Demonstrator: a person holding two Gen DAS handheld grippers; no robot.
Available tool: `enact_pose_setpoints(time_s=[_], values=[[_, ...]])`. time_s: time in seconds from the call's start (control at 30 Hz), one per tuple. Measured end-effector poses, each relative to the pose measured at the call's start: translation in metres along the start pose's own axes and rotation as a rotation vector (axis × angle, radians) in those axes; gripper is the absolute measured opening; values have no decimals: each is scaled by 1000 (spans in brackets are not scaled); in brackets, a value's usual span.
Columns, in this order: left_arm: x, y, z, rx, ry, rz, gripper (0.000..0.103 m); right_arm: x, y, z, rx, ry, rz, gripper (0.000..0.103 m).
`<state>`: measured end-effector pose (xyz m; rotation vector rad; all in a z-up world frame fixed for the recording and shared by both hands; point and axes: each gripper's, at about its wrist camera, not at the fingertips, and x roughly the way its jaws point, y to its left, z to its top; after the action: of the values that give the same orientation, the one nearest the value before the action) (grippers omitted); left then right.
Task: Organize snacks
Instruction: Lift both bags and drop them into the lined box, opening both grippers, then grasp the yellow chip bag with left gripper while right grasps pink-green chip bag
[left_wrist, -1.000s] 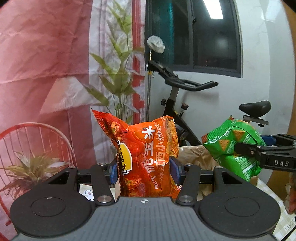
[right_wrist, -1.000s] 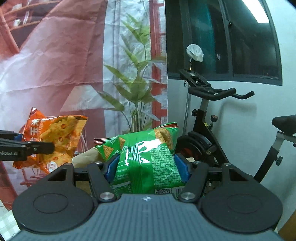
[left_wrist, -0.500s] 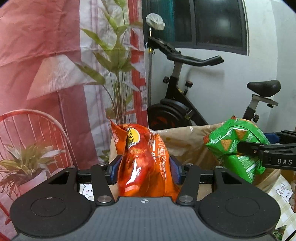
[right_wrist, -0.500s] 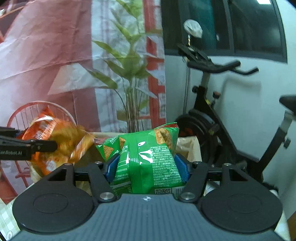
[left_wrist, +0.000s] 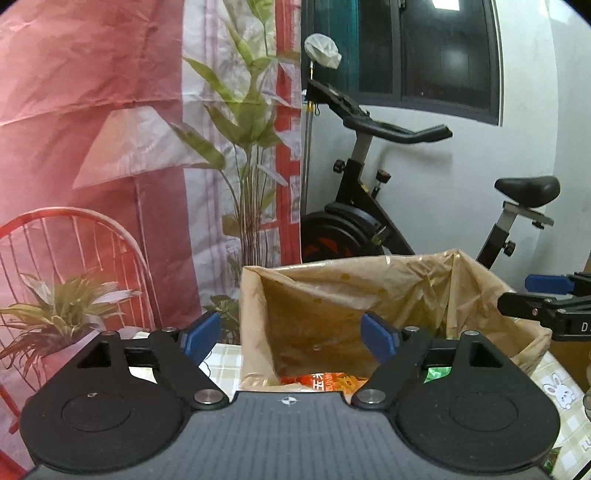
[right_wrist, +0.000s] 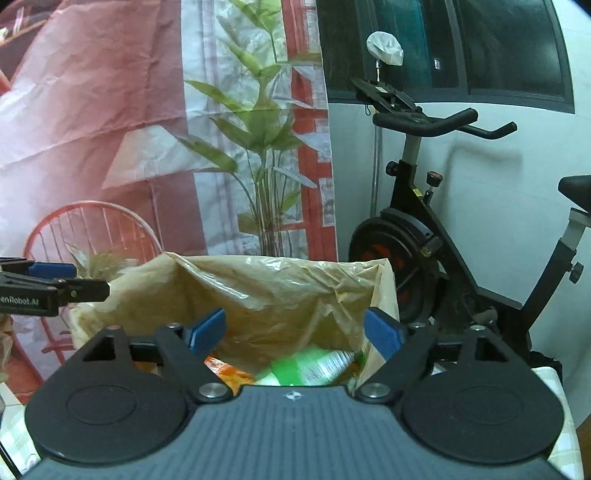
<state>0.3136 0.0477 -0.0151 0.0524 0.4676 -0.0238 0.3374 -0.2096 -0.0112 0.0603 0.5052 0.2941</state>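
Observation:
A tan plastic-lined bin (left_wrist: 369, 291) stands open in front of both grippers; it also shows in the right wrist view (right_wrist: 266, 291). My left gripper (left_wrist: 291, 336) is open and empty above the bin's left side. The orange snack bag (left_wrist: 321, 382) lies inside the bin below it. My right gripper (right_wrist: 293, 330) is open and empty above the bin's right side. The green snack bag (right_wrist: 310, 367) lies in the bin, blurred, beside the orange bag (right_wrist: 221, 367). The right gripper also shows in the left wrist view (left_wrist: 546, 302), and the left gripper in the right wrist view (right_wrist: 55, 286).
An exercise bike (left_wrist: 369, 221) stands behind the bin against the white wall. A printed red backdrop (left_wrist: 92, 110) with a plant and a chair hangs at the left. A checked tablecloth (left_wrist: 561, 391) with rabbit prints covers the table around the bin.
Both grippers have opened and let go of their bags. The orange bag and the green bag have dropped into the bin. Both grippers have tilted down toward the bin.

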Motion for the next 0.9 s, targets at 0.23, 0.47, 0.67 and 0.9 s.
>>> enact_pose_setpoints(time_s=[0.23, 0.47, 0.67, 0.9], values=[[-48, 9, -18, -14, -26, -41, 87, -48, 11, -9, -14, -20, 72, 93], [-72, 10, -63, -15, -3, -65, 88, -87, 20, -52, -25, 23, 77, 99], [-72, -1, -92, -10, 18, -90, 88, -104, 15, -93, 48, 78, 37, 99], [-64, -9, -118, -59, 66, -127, 88, -109, 42, -123, -106, 156, 25, 101]])
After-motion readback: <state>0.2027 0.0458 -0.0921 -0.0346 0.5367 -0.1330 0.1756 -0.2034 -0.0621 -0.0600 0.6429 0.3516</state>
